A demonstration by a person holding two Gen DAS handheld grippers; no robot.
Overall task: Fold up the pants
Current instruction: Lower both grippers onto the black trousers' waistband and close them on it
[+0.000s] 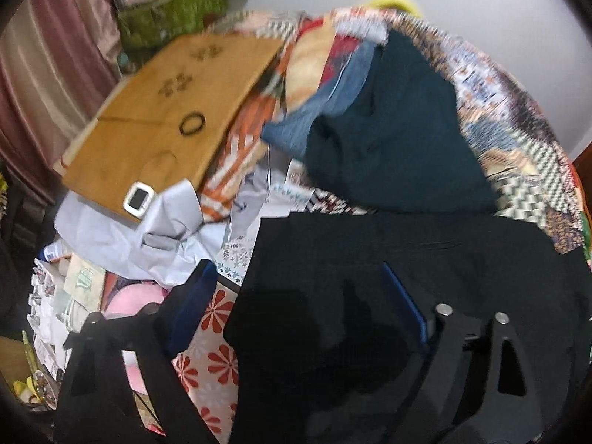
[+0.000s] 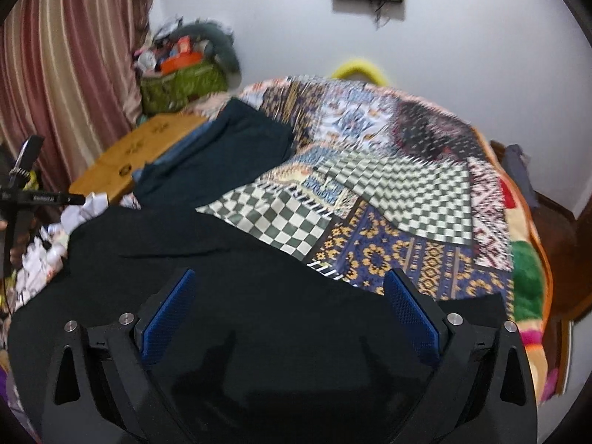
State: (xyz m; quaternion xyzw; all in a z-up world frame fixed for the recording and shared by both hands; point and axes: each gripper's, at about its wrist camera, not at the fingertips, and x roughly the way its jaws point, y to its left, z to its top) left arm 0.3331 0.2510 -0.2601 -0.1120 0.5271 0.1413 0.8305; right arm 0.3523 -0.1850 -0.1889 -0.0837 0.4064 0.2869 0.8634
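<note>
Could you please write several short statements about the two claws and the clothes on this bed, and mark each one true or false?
1. The right claw is open above the black pants. True.
2. The left claw is clamped shut on a pink towel. False: its jaws are spread over the black pants.
3. A dark teal garment lies beyond the black pants. True.
4. The patchwork bedspread is plain white. False: it is multicoloured, with checkered patches.
5. A black ring lies on the wooden board. True.
</note>
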